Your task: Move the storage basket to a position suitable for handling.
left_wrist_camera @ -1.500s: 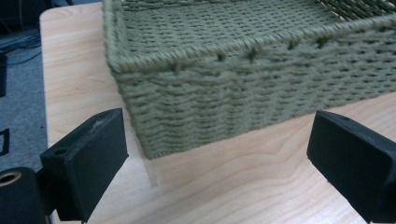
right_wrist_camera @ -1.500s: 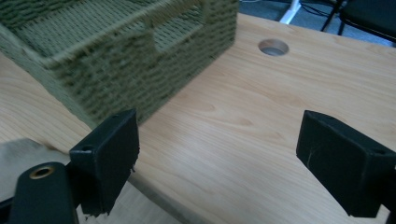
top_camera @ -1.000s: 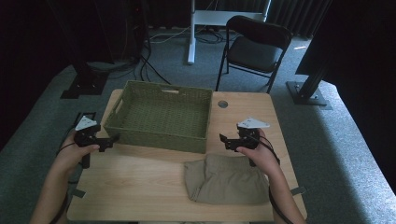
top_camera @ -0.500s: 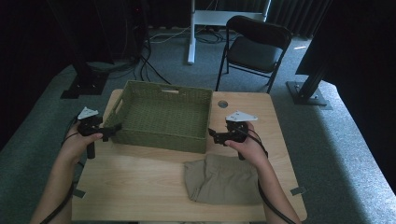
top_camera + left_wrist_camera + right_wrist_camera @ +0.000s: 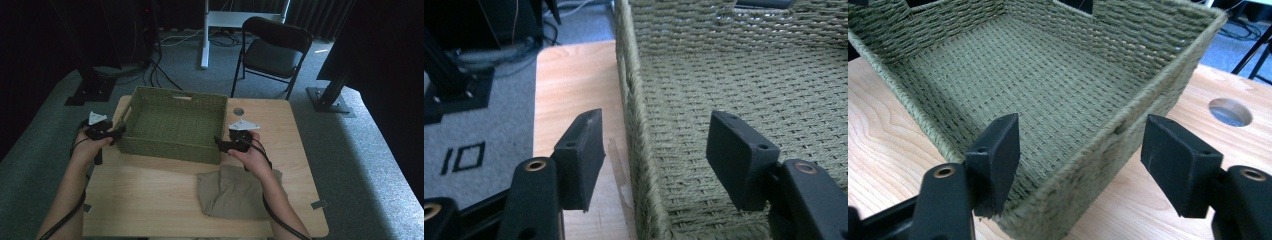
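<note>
Green woven basket [image 5: 172, 125] stood on the far half of the wooden table [image 5: 150, 200], toward the chair side, empty inside. All positions below taken from the basket.

Left gripper [image 5: 117, 134] was at the basket's left wall, near its front-left corner. In the left gripper view the wall's rim [image 5: 636, 145] ran up between the two black jaws: one jaw outside over the bare table top, the other inside over the woven floor. Jaws had just been closing around that wall; a gap showed on both sides, pads not yet pressing.

Right gripper [image 5: 220, 144] was at the basket's front-right corner. The right gripper view showed that corner [image 5: 1083, 175] between the jaws, one jaw over the basket's inside, the other outside over the table. These jaws had also just been closing, daylight on both sides of the wall, no pinch.

Folded tan cloth [image 5: 240, 192] lay in front of the basket's right end, apart from it, under the right forearm. Round hole in the table top [image 5: 238, 111] was just right of the basket's far-right corner.
</note>
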{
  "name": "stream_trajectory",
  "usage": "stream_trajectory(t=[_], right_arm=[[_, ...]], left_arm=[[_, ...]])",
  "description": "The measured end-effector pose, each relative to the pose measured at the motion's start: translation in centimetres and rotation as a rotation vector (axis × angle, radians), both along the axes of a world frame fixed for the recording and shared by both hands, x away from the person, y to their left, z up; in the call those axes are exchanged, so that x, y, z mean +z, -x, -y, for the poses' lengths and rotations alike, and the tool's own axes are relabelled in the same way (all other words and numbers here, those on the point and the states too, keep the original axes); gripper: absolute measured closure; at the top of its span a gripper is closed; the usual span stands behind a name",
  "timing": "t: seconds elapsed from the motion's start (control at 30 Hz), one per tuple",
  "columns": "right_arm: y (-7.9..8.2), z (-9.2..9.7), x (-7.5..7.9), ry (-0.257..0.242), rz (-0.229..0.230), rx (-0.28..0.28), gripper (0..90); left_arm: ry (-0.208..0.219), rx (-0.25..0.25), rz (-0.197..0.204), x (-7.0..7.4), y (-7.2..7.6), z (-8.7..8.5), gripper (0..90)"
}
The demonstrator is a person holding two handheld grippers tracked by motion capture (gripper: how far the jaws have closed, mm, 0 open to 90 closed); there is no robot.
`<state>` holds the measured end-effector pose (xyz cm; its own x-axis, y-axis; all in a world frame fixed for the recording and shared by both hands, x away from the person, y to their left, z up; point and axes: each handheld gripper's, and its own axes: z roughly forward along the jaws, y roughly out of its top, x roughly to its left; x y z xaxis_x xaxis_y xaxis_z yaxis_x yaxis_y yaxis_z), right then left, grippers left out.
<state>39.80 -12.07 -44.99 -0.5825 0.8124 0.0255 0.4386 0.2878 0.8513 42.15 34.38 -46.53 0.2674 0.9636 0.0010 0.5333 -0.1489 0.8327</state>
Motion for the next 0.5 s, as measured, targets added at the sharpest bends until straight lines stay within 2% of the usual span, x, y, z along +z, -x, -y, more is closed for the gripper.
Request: stream_trajectory(t=[0.03, 0.07, 0.1, 0.2, 0.27, 0.3, 0.43, 0.5], right_arm=[[-0.1, -0.4, -0.3, 0.019, -0.005, 0.0, 36.1], [-0.1, -0.4, -0.3, 0.019, -0.005, 0.0, 36.1], [-0.2, -0.7, -0.6, 0.04, -0.005, -0.004, 39.5], [-0.2, -0.9, -0.8, 0.047, -0.007, -0.005, 41.1], [-0.1, -1.3, -1.2, 0.079, -0.006, -0.011, 47.7], [-0.1, -1.3, -1.2, 0.076, -0.017, -0.025, 48.7], [-0.2, -1.3, -1.4, 0.052, -0.036, -0.048, 48.9], [-0.1, -1.4, -1.5, 0.054, -0.029, -0.055, 49.6]], left_arm=[[-0.009, 0.016, -0.015, -0.2, -0.1, 0.1, 48.1], [-0.009, 0.016, -0.015, -0.2, -0.1, 0.1, 51.8], [-0.007, 0.015, -0.027, -0.4, -0.2, 0.2, 55.4], [0.002, 0.024, -0.032, -0.5, -0.3, 0.3, 61.2], [0.014, 0.043, -0.042, -0.6, -0.4, 0.6, 64.5], [0.005, 0.049, -0.042, -0.7, -0.6, 0.8, 69.6], [-0.007, 0.079, -0.053, -0.8, -0.8, 1.0, 75.3], [0.0, 0.085, -0.051, -0.8, -0.7, 1.0, 76.3]])
